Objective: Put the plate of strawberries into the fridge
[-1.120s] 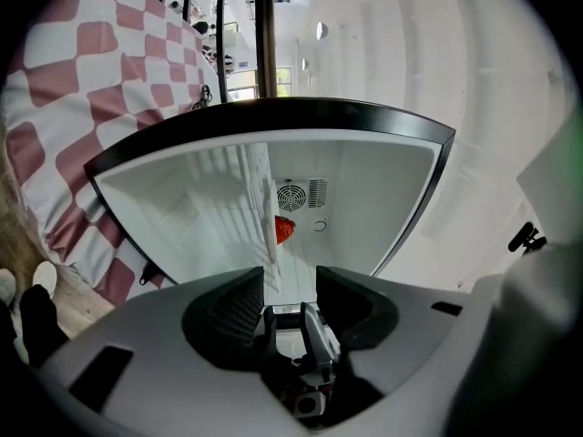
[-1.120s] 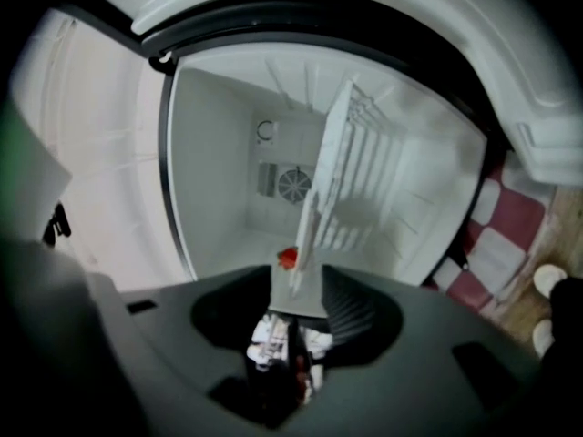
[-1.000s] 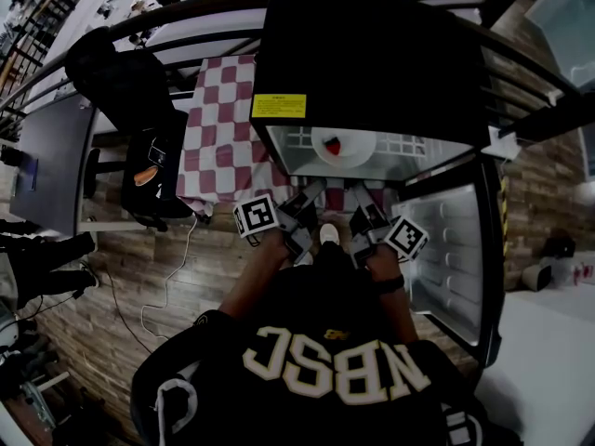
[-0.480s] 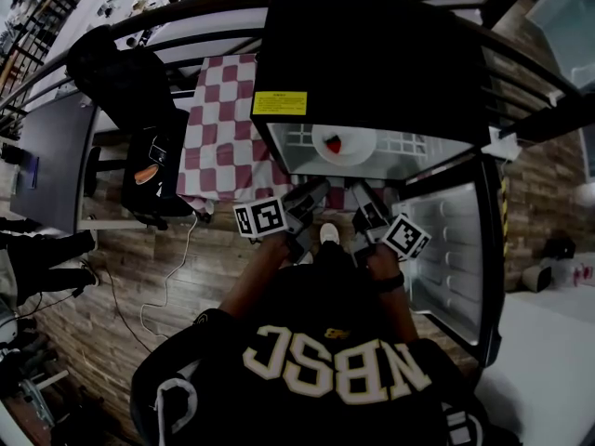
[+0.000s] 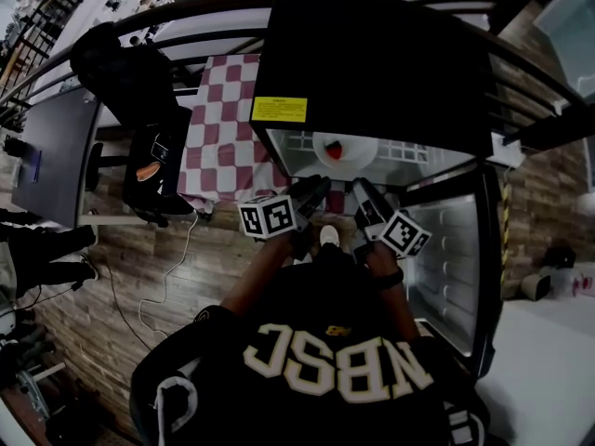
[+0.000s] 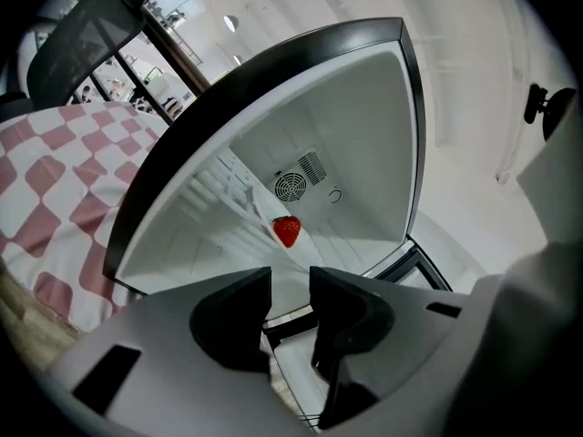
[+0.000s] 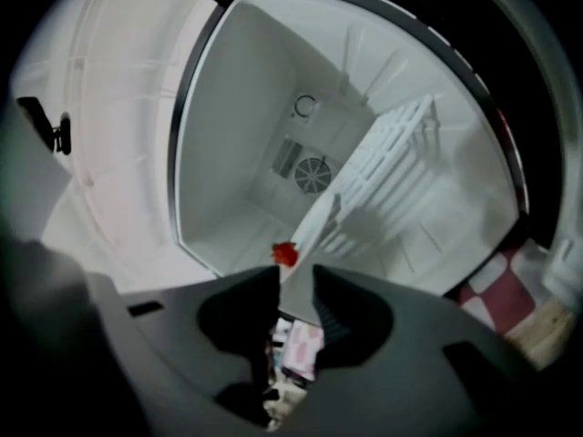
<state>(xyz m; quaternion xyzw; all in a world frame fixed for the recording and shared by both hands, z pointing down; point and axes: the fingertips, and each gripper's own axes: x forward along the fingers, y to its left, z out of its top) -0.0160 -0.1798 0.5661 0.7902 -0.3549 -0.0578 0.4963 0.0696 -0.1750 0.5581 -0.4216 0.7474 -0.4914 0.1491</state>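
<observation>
A white plate with one red strawberry rests on the wire shelf inside the open black fridge. My left gripper and right gripper hover just in front of the fridge opening, short of the plate. Both sets of jaws are closing with nothing between them. In the left gripper view the strawberry shows beyond my left gripper. In the right gripper view the strawberry and the plate lie just past my right gripper.
The fridge door stands swung open to the right. A red-and-white checked tablecloth covers the table left of the fridge, with a black chair beside it. A cable trails across the wooden floor.
Both grippers' jaws have narrowed, and the grippers have edged slightly toward the fridge opening. The plate and strawberry stay on the shelf.
</observation>
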